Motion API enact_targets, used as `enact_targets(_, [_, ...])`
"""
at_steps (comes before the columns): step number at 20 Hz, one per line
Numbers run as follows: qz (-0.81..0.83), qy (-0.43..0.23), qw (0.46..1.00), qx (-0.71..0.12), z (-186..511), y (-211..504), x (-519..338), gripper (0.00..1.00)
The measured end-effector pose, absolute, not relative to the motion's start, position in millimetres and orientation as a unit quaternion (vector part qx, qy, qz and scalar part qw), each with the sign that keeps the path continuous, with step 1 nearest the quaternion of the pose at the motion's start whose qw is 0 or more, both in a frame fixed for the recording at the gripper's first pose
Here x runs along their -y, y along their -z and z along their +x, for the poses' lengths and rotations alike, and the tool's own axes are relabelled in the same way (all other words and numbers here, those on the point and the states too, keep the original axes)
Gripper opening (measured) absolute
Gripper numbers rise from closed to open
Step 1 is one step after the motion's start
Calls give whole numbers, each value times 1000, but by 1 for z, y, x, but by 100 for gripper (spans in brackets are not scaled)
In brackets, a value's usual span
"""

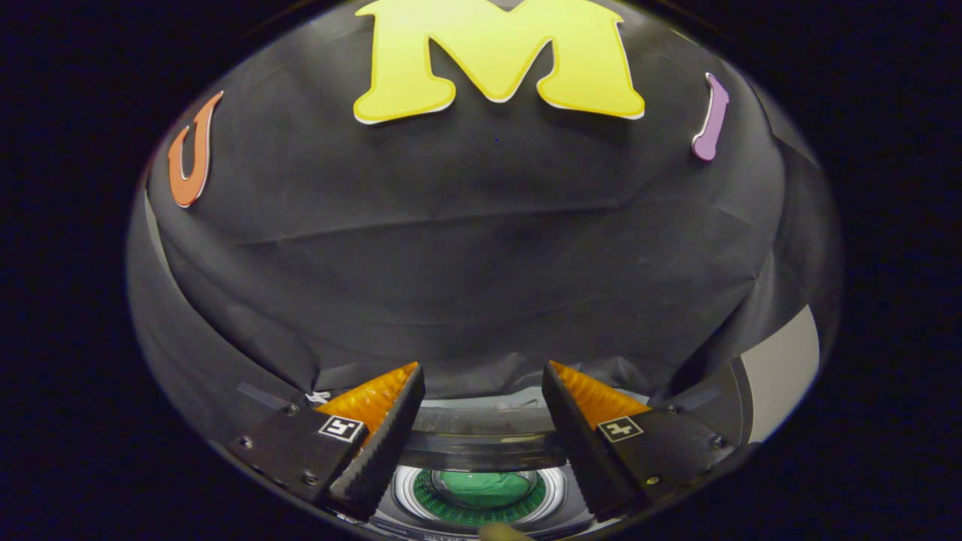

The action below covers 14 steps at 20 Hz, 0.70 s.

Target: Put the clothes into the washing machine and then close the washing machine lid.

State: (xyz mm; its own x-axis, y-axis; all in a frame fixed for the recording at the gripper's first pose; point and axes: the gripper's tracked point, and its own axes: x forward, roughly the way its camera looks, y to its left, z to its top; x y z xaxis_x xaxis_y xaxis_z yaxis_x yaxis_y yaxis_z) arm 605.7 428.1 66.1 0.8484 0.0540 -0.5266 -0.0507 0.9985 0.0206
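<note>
While the claw (481, 421) hangs above the washing machine (481, 492) with its two fingers (376, 443) spread wide and nothing between them, the thing that matters sits directly below and between those fingers: the round drum opening, seen almost straight down. Inside it lies the green clothing (485, 487), a soft, rumpled bundle low in the drum, ringed by the perforated drum wall, which picks up a green tint, and by a pale circular collar. By the look of it the clothes are already in, so the first half of the task seems done (though how much cloth is in there cannot be told from this angle).

Just beyond the opening, crossing the gap between the fingertips, runs a dark, glossy curved band, the lid (481, 451), which appears to stand open at the far side of the drum. Its long edge runs from one finger across to the other, square to the claw's forward line. That is the relation the next move likely turns on: the lid lies ahead of and slightly above the drum, so closing it would mean reaching forward over the opening and bringing that edge back down toward the claw.

Farther off, the black cloth wall (481, 248) of the booth rises behind the machine.
</note>
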Motion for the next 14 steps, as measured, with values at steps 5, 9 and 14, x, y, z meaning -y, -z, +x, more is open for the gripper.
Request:
enact_targets(5, [3, -28, 966, -256, 602, -66, -429, 98])
enact_targets(9, [2, -30, 972, -233, 597, -66, -429, 99])
enact_targets(14, [1, -31, 979, -203, 585, -63, -427, 98])
